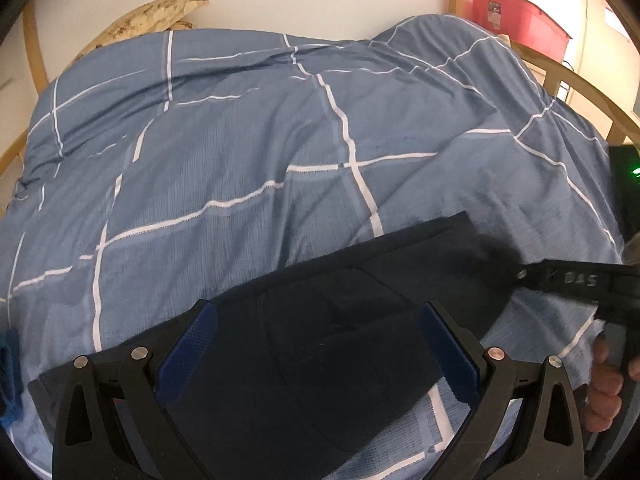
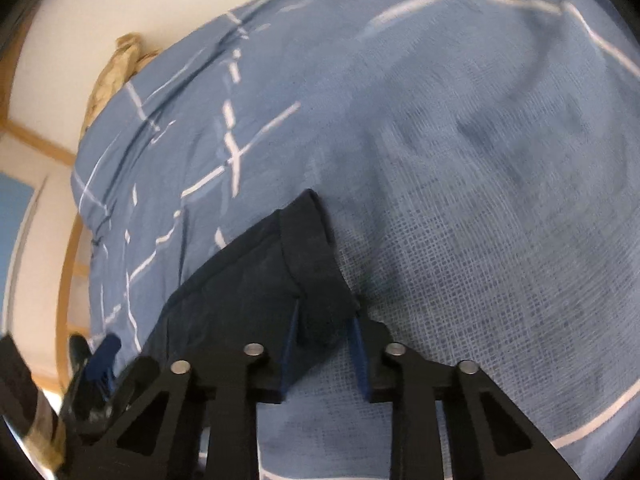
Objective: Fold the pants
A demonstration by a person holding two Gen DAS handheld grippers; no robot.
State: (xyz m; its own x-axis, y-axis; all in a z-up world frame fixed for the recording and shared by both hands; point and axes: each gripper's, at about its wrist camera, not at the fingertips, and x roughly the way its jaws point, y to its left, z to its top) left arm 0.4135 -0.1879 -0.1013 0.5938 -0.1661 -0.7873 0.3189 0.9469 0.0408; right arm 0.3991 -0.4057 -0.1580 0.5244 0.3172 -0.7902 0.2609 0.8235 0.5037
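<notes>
Dark navy pants point(image 1: 320, 340) lie flat on a blue duvet with white lines. In the left wrist view my left gripper point(image 1: 318, 308) hovers just over them, open wide, its blue pads point(image 1: 188, 352) on either side of the cloth without pinching it. My right gripper point(image 1: 580, 280) reaches in from the right to the pants' far corner, with a person's hand point(image 1: 604, 392) below it. In the right wrist view the right gripper point(image 2: 325, 312) has its jaws nearly together on the thick hemmed edge of the pants point(image 2: 312, 264), which bunches between the pads.
The duvet point(image 1: 240, 140) covers the whole bed and bulges at the back right. A wooden bed frame point(image 1: 34, 52) runs round it. A tan mottled bundle point(image 1: 160, 12) lies by the white wall, a red bin point(image 1: 516, 16) stands back right, and a black box with a green light point(image 1: 628, 176) sits at right.
</notes>
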